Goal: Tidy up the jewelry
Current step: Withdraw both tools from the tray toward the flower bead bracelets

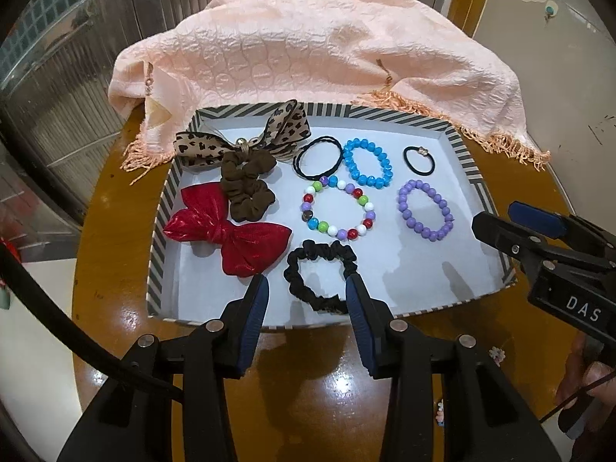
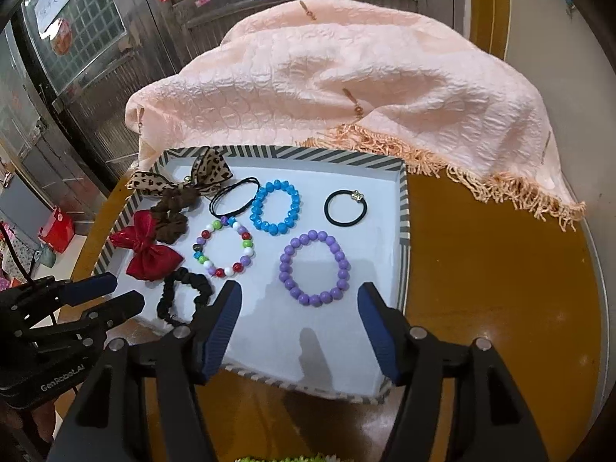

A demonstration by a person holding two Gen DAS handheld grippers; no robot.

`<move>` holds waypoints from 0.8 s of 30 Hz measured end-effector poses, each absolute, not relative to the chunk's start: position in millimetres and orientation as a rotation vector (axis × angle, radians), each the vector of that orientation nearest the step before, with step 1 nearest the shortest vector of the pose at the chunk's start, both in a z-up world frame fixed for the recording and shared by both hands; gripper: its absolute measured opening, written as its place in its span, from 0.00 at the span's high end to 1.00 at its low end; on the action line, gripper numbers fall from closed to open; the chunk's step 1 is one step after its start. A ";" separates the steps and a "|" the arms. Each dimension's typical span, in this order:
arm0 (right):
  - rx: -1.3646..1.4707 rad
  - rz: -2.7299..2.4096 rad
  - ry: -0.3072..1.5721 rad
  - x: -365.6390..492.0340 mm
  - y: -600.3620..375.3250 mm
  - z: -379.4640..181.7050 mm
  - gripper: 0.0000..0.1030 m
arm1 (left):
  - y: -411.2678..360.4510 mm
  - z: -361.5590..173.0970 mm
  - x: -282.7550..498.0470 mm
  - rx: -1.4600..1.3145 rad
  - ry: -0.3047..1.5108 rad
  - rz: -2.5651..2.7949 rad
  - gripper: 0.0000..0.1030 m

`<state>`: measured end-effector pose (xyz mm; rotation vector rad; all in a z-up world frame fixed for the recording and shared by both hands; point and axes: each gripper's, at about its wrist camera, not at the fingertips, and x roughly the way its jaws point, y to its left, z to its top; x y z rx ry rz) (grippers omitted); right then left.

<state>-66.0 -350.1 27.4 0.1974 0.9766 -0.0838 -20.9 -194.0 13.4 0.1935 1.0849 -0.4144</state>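
A striped-rim tray [image 1: 161,215] [image 2: 404,231] with a white floor holds the jewelry. In it lie a red bow [image 1: 227,231], a brown scrunchie [image 1: 246,184], a leopard bow [image 1: 238,138], a thin black band [image 1: 317,158], a blue bead bracelet [image 1: 367,161], a multicolour bead bracelet [image 1: 338,208], a purple bead bracelet [image 1: 425,210] [image 2: 313,267], a black hair tie [image 1: 419,159] and a black scrunchie [image 1: 319,275] [image 2: 184,296]. My left gripper [image 1: 306,288] is open and empty over the black scrunchie. My right gripper [image 2: 300,296] is open and empty just in front of the purple bracelet.
The tray sits on a round glossy brown table [image 1: 308,385]. A peach fringed cloth [image 1: 308,57] is heaped behind the tray and overlaps its back edge. Bare brown tabletop [image 2: 500,288] lies to the tray's right.
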 end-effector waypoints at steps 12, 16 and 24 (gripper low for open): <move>0.196 -0.114 0.938 -102.5 -333.4 42.0 0.32 | -183.5 27.5 -48.5 0.210 1.033 -0.424 0.78; 0.189 -0.123 0.921 -113.2 -327.1 47.2 0.32 | -179.4 32.9 -57.4 0.215 1.012 -0.427 0.78; 0.179 -0.143 0.898 -130.6 -319.3 53.2 0.31 | -176.7 38.7 -74.8 0.246 0.976 -0.445 0.78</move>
